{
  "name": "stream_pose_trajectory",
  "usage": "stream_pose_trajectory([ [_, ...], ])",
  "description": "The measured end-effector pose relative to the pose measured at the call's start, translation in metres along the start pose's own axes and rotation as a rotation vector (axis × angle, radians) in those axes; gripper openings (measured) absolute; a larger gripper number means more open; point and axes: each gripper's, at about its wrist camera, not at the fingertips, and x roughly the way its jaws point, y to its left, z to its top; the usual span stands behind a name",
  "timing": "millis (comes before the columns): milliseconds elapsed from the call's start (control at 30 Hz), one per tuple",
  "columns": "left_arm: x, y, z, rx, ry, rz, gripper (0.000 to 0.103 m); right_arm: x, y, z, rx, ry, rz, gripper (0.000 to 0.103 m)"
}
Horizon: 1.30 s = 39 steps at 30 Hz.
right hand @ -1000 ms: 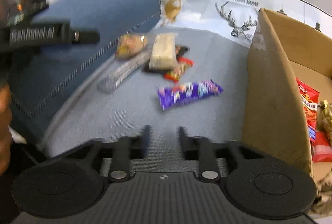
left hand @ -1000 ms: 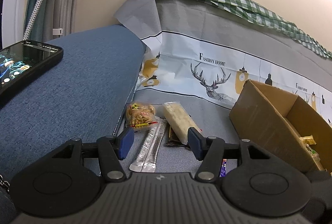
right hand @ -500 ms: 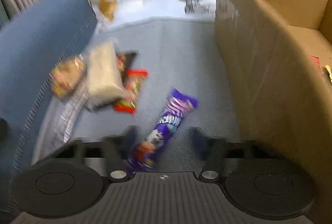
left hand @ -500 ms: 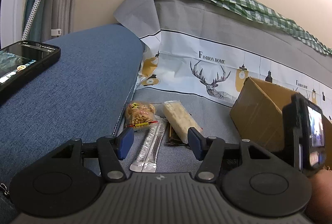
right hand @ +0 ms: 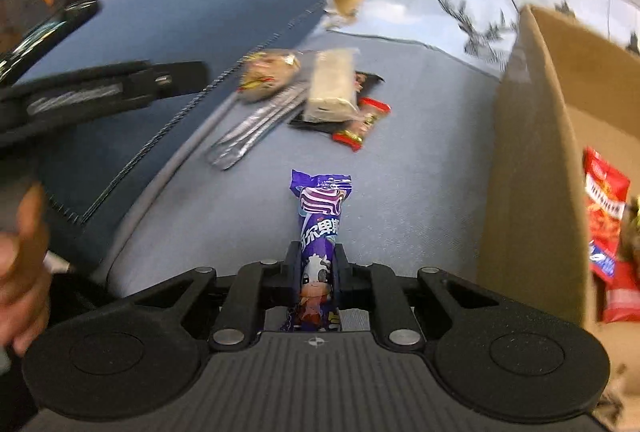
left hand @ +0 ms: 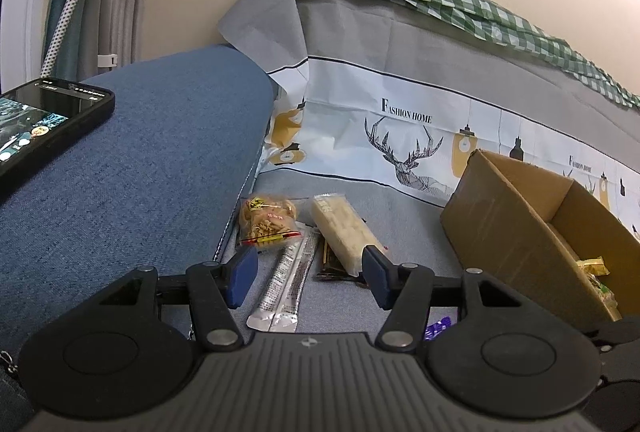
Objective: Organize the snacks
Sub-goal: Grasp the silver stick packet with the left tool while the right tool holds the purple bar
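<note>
My right gripper [right hand: 316, 264] is shut on a purple snack bar [right hand: 320, 228], which sticks out forward over the grey sofa seat. My left gripper [left hand: 306, 274] is open and empty, hovering just short of a snack pile: a clear bag of brown snacks [left hand: 267, 219], a silver stick pack [left hand: 286, 282] and a pale long bar [left hand: 342, 232]. The same pile shows in the right wrist view, with a red candy [right hand: 362, 123] beside it. An open cardboard box [left hand: 516, 228] stands to the right; in the right wrist view [right hand: 528, 159] it holds a red packet [right hand: 606, 216].
A blue sofa armrest [left hand: 132, 167] rises on the left with a black phone [left hand: 44, 123] on it. A deer-print cloth [left hand: 400, 147] covers the sofa back. The left gripper's body [right hand: 100, 91] and a hand [right hand: 24, 256] show left in the right wrist view.
My right gripper moved onto the purple bar, which lay loose on the seat, and shut on it. My left gripper has stayed open in place.
</note>
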Motion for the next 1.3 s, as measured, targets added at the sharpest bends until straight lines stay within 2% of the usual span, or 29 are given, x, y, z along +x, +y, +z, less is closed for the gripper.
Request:
stream_pose_trajectory([
  [167,0.011,-0.001,0.000,0.003,0.052,0.012,0.063,0.005,-0.002,-0.014,-0.028,-0.026,-0.049,0.015],
  [267,0.022,-0.002,0.000,0.010,0.096,0.028,0.063,0.015,-0.001,-0.021,-0.043,-0.008,-0.054,0.018],
  [433,0.047,-0.006,-0.001,0.022,0.163,0.070,0.062,0.017,-0.003,-0.024,-0.032,0.009,-0.050,0.036],
  [600,0.085,-0.008,-0.002,0.023,0.213,0.122,0.062,0.022,-0.002,-0.026,-0.053,0.041,-0.051,0.038],
  [733,0.111,-0.017,-0.007,0.098,0.240,0.184,0.062,0.026,-0.003,-0.028,-0.052,0.055,-0.048,0.039],
  [833,0.123,-0.016,-0.011,0.119,0.266,0.203,0.062,0.026,-0.003,-0.029,-0.055,0.051,-0.044,0.039],
  [900,0.128,-0.012,-0.012,0.103,0.285,0.190,0.055,0.026,-0.003,-0.030,-0.058,0.050,-0.041,0.039],
  [933,0.127,-0.010,-0.011,0.090,0.282,0.175,0.040,0.027,-0.003,-0.030,-0.059,0.050,-0.038,0.038],
  [967,0.125,-0.008,-0.011,0.075,0.283,0.153,0.037,0.026,-0.004,-0.030,-0.058,0.050,-0.036,0.037],
  [1000,0.123,-0.008,-0.011,0.071,0.282,0.142,0.033,0.026,-0.004,-0.030,-0.055,0.049,-0.033,0.032],
  [1033,0.121,-0.009,-0.010,0.067,0.286,0.128,0.028,0.026,-0.004,-0.030,-0.051,0.047,-0.029,0.022],
  [1133,0.112,-0.012,-0.006,0.060,0.309,0.079,0.025,0.026,-0.004,-0.030,-0.041,0.040,-0.026,0.016],
  [1300,0.087,-0.022,-0.004,0.051,0.416,0.079,0.025,0.025,-0.004,-0.030,-0.022,0.031,-0.027,0.016],
])
